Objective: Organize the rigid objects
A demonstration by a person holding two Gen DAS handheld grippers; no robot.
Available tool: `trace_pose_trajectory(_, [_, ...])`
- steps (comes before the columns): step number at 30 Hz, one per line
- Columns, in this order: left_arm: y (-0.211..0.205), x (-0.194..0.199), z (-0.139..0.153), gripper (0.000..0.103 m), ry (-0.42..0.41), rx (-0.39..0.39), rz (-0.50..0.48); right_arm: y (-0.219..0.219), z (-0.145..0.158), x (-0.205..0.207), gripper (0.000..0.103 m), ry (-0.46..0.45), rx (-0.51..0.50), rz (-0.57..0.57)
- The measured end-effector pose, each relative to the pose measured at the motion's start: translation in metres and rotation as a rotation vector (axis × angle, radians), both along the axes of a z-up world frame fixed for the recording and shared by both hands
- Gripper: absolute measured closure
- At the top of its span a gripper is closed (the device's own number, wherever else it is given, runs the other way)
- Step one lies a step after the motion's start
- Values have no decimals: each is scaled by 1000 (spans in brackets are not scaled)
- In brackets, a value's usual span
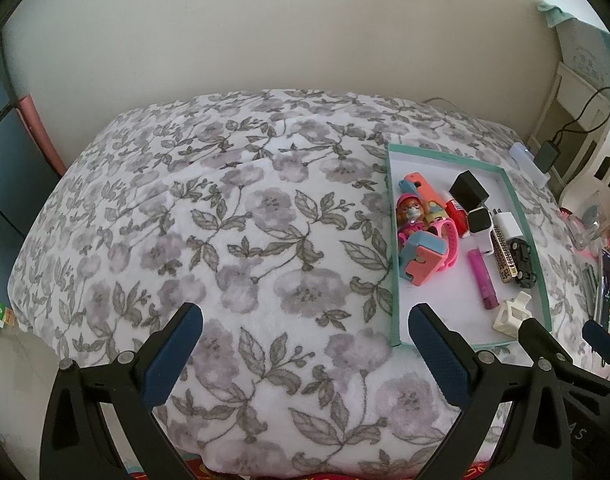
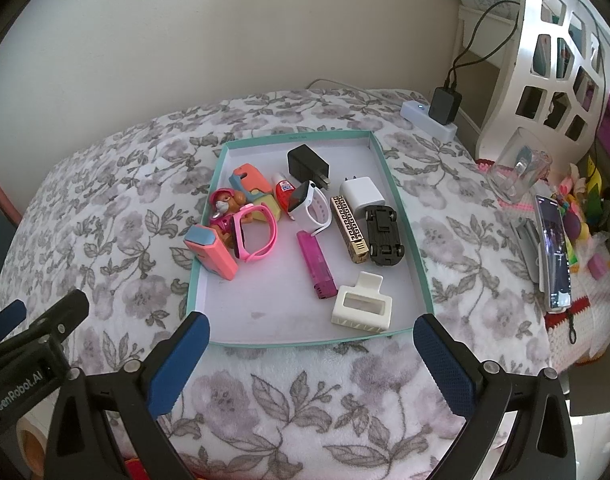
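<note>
Hovering low over the flowered blanket (image 2: pixel 289 392), both grippers had their fingers spread wide with nothing between them: the right gripper (image 2: pixel 311 354) faced the tray's near edge, the left gripper (image 1: pixel 305 336) sat beside the tray's near left corner. The small things all lay inside the teal-rimmed tray (image 2: pixel 421 280): a hair clip (image 2: pixel 361 306) by the near right corner, a purple lighter (image 2: pixel 315 266) mid-tray, a toy car (image 2: pixel 383 234) along the right edge, a black charger (image 2: pixel 307 166) toward the far edge. That fits either a tidied tray or a jumble awaiting sorting. Any grasp would have gone best on flat sides, from above.
</note>
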State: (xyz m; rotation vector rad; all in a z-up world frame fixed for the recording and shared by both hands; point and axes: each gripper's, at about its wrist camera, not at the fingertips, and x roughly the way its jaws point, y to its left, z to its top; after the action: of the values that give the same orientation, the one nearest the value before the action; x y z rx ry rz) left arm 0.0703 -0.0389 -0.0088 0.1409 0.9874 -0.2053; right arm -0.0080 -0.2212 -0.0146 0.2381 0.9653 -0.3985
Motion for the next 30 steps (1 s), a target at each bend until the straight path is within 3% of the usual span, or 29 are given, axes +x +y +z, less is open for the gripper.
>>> trace_pose_trajectory(30, [5, 3, -2, 1, 16, 8, 40, 0, 1, 0, 0, -1, -2, -1])
